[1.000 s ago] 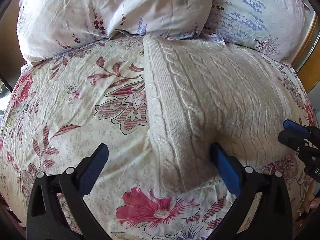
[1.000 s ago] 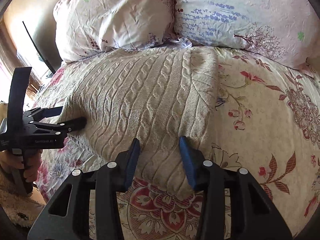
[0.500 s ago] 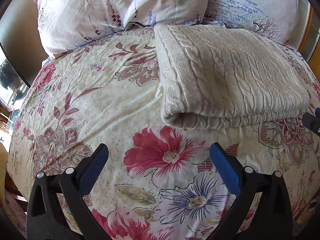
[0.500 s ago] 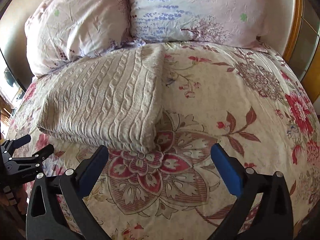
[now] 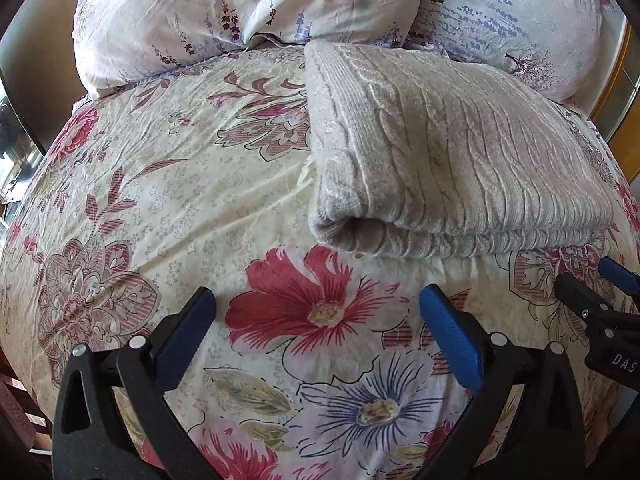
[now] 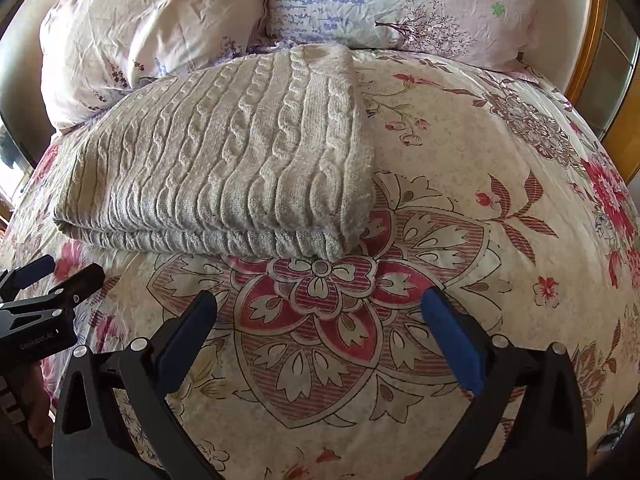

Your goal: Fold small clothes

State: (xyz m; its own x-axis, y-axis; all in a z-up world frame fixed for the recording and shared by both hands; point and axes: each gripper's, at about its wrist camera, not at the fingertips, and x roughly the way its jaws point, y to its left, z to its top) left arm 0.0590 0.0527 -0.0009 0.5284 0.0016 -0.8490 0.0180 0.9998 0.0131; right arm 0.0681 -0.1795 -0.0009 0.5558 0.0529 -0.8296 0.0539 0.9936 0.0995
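A cream cable-knit sweater lies folded in a thick rectangle on the floral bedspread, its folded edge towards me. It also shows in the right wrist view. My left gripper is open and empty, a little in front of the sweater's near left corner. My right gripper is open and empty, in front of the sweater's near right corner. Each gripper shows at the edge of the other's view: the right one and the left one.
Two floral pillows lie at the head of the bed, just behind the sweater. A wooden bed frame runs along the right side. The bedspread stretches to the right of the sweater.
Both grippers have let go of the sweater's near edge and pulled back towards me. The right gripper's jaws have opened wide. The sweater now lies flat and folded.
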